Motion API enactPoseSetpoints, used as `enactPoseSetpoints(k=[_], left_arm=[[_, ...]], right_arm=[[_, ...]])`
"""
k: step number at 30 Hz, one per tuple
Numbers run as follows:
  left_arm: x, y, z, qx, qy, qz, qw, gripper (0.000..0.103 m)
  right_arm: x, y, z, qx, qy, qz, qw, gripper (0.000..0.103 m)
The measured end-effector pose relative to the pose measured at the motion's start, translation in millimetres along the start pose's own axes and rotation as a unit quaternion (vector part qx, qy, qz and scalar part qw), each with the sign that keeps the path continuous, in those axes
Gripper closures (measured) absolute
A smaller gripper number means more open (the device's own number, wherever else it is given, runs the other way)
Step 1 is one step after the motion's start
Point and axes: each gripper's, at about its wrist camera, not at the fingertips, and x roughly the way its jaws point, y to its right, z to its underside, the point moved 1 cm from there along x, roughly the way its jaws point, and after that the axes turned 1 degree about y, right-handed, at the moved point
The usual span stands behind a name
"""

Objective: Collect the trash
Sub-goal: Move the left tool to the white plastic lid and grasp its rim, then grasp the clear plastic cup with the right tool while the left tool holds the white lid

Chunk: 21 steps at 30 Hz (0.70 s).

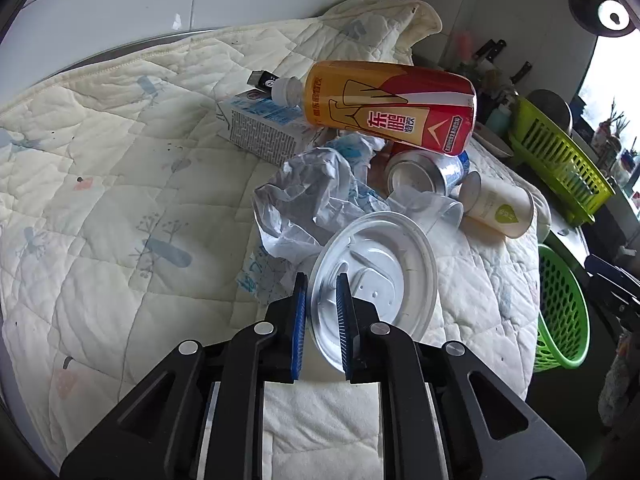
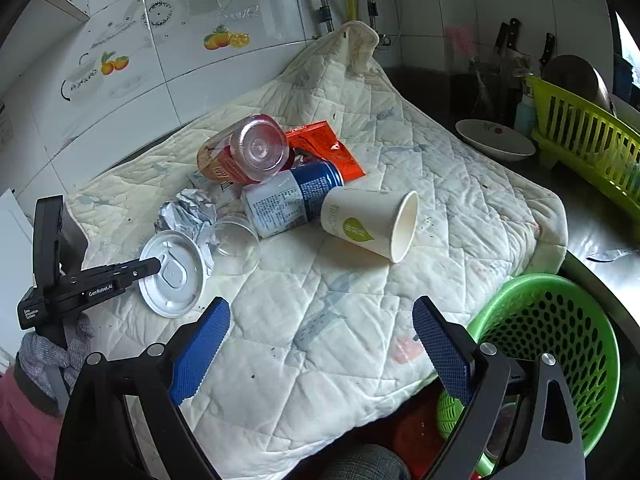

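A heap of trash lies on a quilted cloth [image 2: 360, 320]: an orange-red bottle [image 1: 388, 104], a milk carton [image 1: 260, 128], crumpled wrapper [image 1: 312, 196], a blue-white can [image 2: 292, 196], a paper cup [image 2: 368, 220], a clear plastic cup [image 2: 236, 244] and a red sachet [image 2: 328, 148]. My left gripper [image 1: 322, 292] is shut on the rim of a white plastic lid [image 1: 380, 276], which also shows in the right wrist view [image 2: 172, 276]. My right gripper [image 2: 320, 320] is open and empty above the cloth's near edge.
A round green basket [image 2: 560, 340] stands at the cloth's right front corner. A lime dish rack [image 2: 592, 144], a white bowl [image 2: 496, 140] and knives stand on the dark counter to the right. A tiled wall is behind.
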Motion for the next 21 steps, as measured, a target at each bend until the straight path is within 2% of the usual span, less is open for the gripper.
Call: enactPoseSetpoints(k=[4,10,15,21], left_arm=[[-11.6,-1.2,3.2,-0.001,0.01,0.005,0.9999,0.099],[-37.7,-2.0,6.8,0.005,0.035,-0.004,0.9994,0.099],[-59.2,-11.5,9.8,-0.011,0.054,0.002,0.9985,0.099],[-77.4,-22.8,16.0,-0.021,0.066,0.0,0.9976,0.099]], right_arm=[[11.5,-14.8,-3.6,-0.006,-0.005,-0.015,1.0,0.014],[33.2,-36.7,-11.6,-0.009,-0.014,-0.04,0.999,0.014],[57.7,-51.9,-19.7,-0.01,-0.02,-0.051,0.998,0.014],[86.9,-67.2,-25.6,-0.017,-0.026,-0.051,0.998,0.014]])
